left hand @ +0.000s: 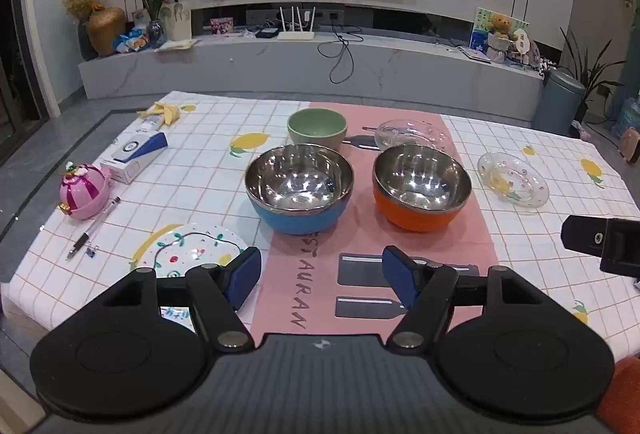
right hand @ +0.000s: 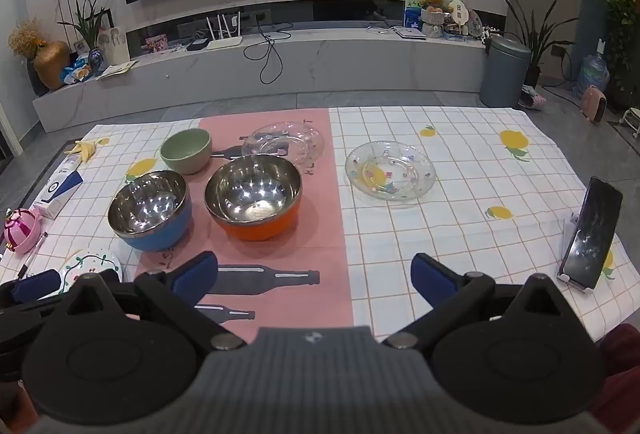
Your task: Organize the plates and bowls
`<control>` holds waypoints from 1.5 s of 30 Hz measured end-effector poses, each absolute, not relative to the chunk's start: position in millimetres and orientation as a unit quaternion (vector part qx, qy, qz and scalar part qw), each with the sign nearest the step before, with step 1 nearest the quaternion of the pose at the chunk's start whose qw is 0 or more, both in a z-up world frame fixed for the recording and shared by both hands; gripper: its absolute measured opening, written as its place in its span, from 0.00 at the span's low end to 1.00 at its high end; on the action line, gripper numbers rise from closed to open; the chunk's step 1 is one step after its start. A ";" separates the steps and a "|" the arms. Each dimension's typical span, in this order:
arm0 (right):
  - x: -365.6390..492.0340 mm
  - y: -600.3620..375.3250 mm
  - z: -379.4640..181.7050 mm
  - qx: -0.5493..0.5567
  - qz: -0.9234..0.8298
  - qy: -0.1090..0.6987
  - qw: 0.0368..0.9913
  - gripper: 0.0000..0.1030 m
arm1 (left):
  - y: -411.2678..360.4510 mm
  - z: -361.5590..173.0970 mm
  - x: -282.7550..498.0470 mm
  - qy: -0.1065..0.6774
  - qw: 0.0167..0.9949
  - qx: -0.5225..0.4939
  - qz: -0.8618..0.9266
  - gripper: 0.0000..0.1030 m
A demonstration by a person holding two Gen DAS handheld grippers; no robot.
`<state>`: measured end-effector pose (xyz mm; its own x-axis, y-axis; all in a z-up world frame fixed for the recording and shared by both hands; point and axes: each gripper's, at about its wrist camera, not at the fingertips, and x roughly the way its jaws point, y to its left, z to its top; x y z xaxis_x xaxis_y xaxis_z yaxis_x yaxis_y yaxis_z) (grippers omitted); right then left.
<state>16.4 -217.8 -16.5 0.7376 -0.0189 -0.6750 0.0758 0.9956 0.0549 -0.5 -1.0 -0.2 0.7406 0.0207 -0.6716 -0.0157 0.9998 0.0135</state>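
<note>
Left wrist view: left gripper (left hand: 322, 276) jaws apart, empty, above pink runner (left hand: 360, 234) | right gripper (right hand: 314, 280) jaws apart, empty | blue bowl (left hand: 298, 188) beside orange bowl (left hand: 422, 186) | green bowl (left hand: 317, 128) behind | glass plate (right hand: 390, 170) right of runner

Ahead of my left hand-held gripper (left hand: 322, 276) the pink runner (left hand: 360, 246) lies bare up to the blue bowl (left hand: 298, 190) and orange bowl (left hand: 422, 186), which stand side by side with a narrow gap between them. Behind them the green bowl (left hand: 317, 128) and a glass plate (left hand: 412, 134) block the far strip. My right hand-held gripper (right hand: 314, 274) faces open bench (right hand: 460, 234), with another glass plate (right hand: 390, 170) beyond and a propped phone (right hand: 592, 234) at the right edge. A patterned plate (left hand: 192, 246) sits near left.
</note>
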 end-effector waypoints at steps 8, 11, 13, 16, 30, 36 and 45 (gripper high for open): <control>13.2 -216.1 -14.7 0.036 -0.022 0.362 0.931 0.98 | -4.4 -2.1 -0.9 0.359 0.933 0.007 0.007 0.77; 10.6 -216.4 -15.2 0.032 -0.021 0.363 0.931 0.98 | -2.3 -1.8 -4.5 0.356 0.935 0.001 0.009 0.73; 12.6 -218.6 -17.5 0.030 -0.020 0.363 0.931 0.98 | -2.0 -2.1 -5.7 0.355 0.935 -0.001 0.007 0.73; 10.8 -213.3 -21.2 0.026 -0.020 0.363 0.931 0.98 | -1.9 0.2 -7.4 0.354 0.935 -0.004 0.011 0.72; 10.0 -205.9 -24.2 0.015 -0.011 0.366 0.931 0.98 | 1.3 3.7 -9.8 0.352 0.936 -0.009 0.010 0.71; 10.7 -205.1 -24.9 0.016 -0.011 0.367 0.930 0.98 | 1.5 4.0 -10.2 0.352 0.936 -0.010 0.010 0.71; 10.5 -203.4 -28.0 0.013 -0.011 0.369 0.929 0.98 | 1.8 3.8 -10.3 0.352 0.936 -0.009 0.009 0.70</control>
